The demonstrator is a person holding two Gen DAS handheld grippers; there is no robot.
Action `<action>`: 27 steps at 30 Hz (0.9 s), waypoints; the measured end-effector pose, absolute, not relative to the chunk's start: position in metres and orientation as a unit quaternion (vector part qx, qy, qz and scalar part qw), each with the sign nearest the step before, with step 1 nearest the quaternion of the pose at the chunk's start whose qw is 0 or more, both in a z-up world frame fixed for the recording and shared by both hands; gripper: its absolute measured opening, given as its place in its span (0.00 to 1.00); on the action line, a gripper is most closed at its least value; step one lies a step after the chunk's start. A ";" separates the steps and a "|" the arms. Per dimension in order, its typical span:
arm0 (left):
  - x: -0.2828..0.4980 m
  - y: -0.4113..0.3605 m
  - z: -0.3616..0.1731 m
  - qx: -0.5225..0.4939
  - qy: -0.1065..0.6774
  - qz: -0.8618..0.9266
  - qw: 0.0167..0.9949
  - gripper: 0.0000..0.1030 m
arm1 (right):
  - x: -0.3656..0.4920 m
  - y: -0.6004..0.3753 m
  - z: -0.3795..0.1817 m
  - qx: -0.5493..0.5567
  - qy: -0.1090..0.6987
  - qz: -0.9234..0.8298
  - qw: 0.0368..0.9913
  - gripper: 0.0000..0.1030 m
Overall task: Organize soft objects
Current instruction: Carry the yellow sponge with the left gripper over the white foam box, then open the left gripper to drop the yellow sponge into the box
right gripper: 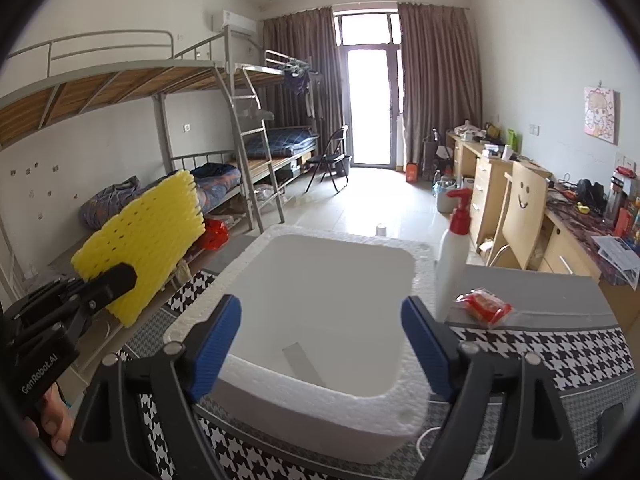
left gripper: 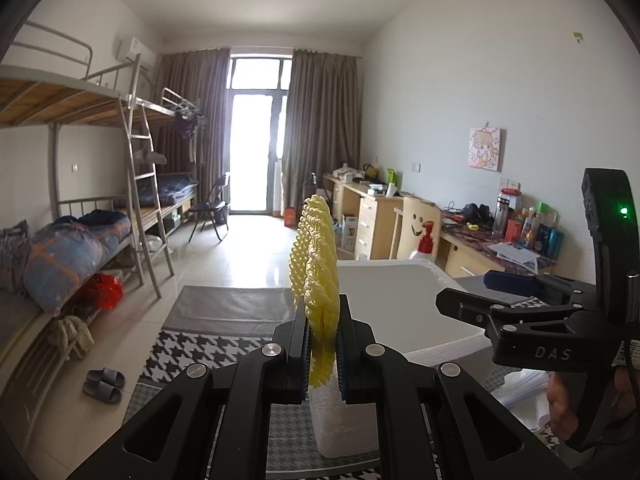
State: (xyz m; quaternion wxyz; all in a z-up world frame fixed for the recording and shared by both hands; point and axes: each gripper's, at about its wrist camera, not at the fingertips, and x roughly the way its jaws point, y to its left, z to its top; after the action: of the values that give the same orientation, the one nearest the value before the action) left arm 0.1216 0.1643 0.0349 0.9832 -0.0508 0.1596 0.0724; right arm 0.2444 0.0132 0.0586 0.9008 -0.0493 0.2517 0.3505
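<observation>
My left gripper [left gripper: 322, 354] is shut on a yellow foam net sleeve [left gripper: 316, 276], held edge-on and upright above the table. The sleeve also shows in the right wrist view [right gripper: 144, 240], flat side on, left of the white foam box [right gripper: 420, 276]. The box stands open on the houndstooth cloth [right gripper: 560, 352]; its rim also shows in the left wrist view [left gripper: 432, 348]. My right gripper [right gripper: 322, 344] is open and empty, its blue pads either side of the box's near rim. It also appears in the left wrist view [left gripper: 460, 300], over the box's right side.
A white pump bottle with a red top [right gripper: 454, 256] stands at the box's right corner. A red wrapped packet [right gripper: 486, 306] lies on the grey table strip. Bunk beds [right gripper: 120, 120] line the left wall, desks [right gripper: 492, 176] the right.
</observation>
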 end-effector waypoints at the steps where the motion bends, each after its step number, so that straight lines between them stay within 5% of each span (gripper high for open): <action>1: 0.123 0.163 0.035 -0.052 0.160 0.070 0.983 0.11 | 0.244 0.011 0.059 -0.050 0.249 0.350 0.902 0.86; 7: 0.129 0.156 0.040 -0.048 0.159 0.056 0.984 0.11 | 0.245 -0.003 0.062 -0.049 0.230 0.333 0.913 0.94; 27: 0.159 0.127 0.049 -0.034 0.174 0.015 0.984 0.11 | 0.247 -0.046 0.057 -0.035 0.227 0.299 0.926 0.95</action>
State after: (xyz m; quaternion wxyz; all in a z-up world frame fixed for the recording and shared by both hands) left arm 0.1593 0.1269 0.0494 0.9841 -0.0344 0.1737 0.0153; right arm 0.2469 -0.0455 0.0574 0.9262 -0.0351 0.2273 0.2988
